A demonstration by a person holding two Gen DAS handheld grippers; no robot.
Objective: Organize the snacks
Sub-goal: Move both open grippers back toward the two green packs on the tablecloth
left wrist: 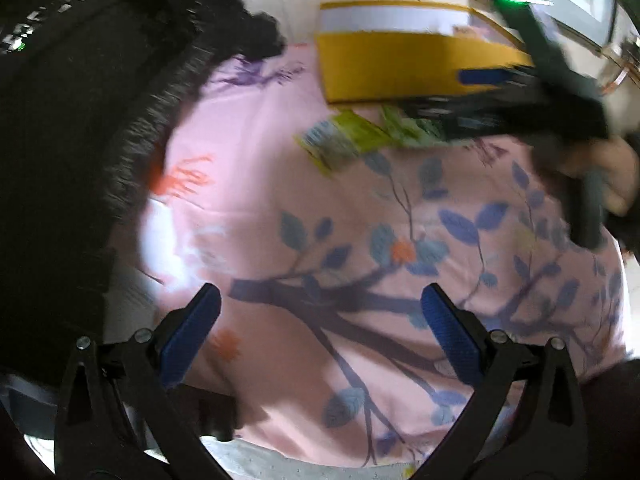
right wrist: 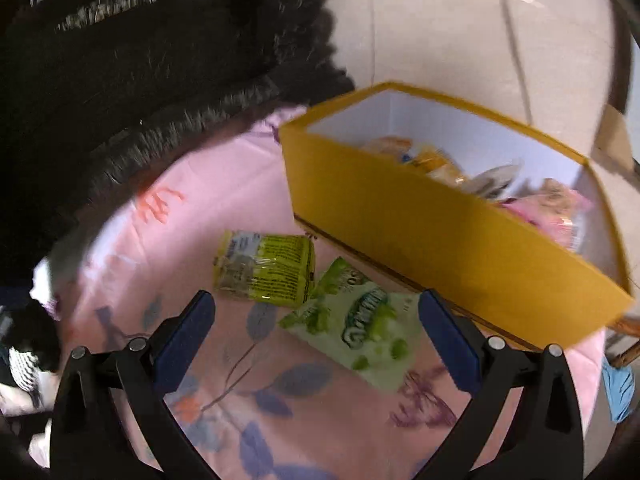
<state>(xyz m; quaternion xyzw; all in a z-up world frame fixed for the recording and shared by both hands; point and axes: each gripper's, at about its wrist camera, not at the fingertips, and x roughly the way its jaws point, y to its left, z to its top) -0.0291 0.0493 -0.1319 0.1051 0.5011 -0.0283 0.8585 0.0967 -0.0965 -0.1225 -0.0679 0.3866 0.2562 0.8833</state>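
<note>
Left tool [left wrist: 320, 320] wide open, empty, above pink floral cloth [left wrist: 360, 220]; yellow box [left wrist: 400, 68] far, blurred green packets [left wrist: 344, 140] just near it, right tool [left wrist: 500, 92] over them.

Right tool [right wrist: 316, 320] wide open, empty; yellow-green packet [right wrist: 266, 268] and pale green packet [right wrist: 360, 320] between fingers, touching, beside box holding snacks [right wrist: 460, 168].

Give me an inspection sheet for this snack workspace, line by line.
Surface: pink floral cloth, bare in front.
Job's things: yellow box partly filled with snacks; yellow-green packet and pale green packet lie outside beside it, overlapping at one corner.
Clutter: black fuzzy fabric at the cloth's edge.
Grippers: left claw open, empty; right claw open above the packets.
Cables: nothing seen.
Surroundings: beige floor.
</note>
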